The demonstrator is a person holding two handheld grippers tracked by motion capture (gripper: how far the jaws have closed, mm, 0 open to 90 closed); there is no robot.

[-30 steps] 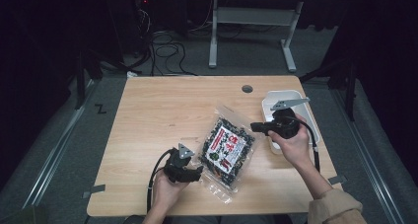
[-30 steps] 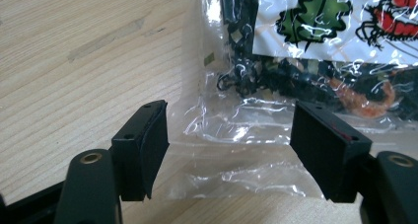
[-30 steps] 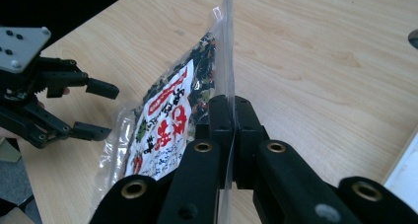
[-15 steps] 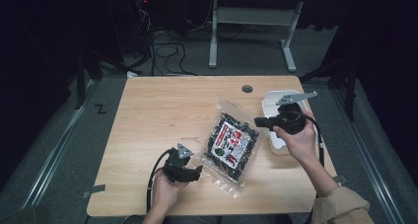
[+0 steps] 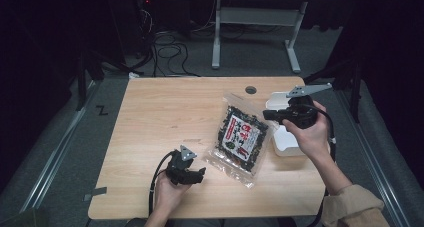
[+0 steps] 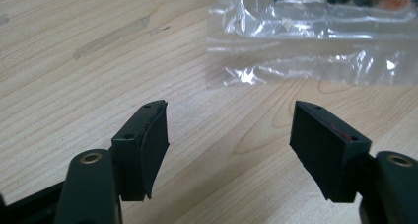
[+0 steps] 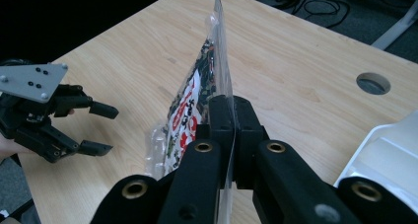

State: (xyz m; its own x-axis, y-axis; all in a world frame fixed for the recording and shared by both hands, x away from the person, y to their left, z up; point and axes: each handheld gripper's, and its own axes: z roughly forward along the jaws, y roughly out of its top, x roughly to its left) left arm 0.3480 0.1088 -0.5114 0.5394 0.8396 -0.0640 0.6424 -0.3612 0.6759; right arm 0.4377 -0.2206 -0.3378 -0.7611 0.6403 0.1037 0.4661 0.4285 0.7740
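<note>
My right gripper [image 7: 231, 135] is clamped on the clear edge of the snack bag [image 5: 242, 139], holding that side lifted while its far end rests on the table [image 5: 165, 112]. My left gripper [image 6: 229, 145] sits low over the wood with its jaws apart and nothing between them, just short of the bag's crinkled corner. A white container [image 5: 285, 139] lies beside my right hand.

A white container [image 5: 286, 143] sits near the right edge of the wooden table [image 5: 165, 112], which has a round hole [image 5: 250, 90] by its far edge. Beyond it, cables [image 5: 167, 49] lie on the grey floor beside a metal stand [image 5: 260, 17].
</note>
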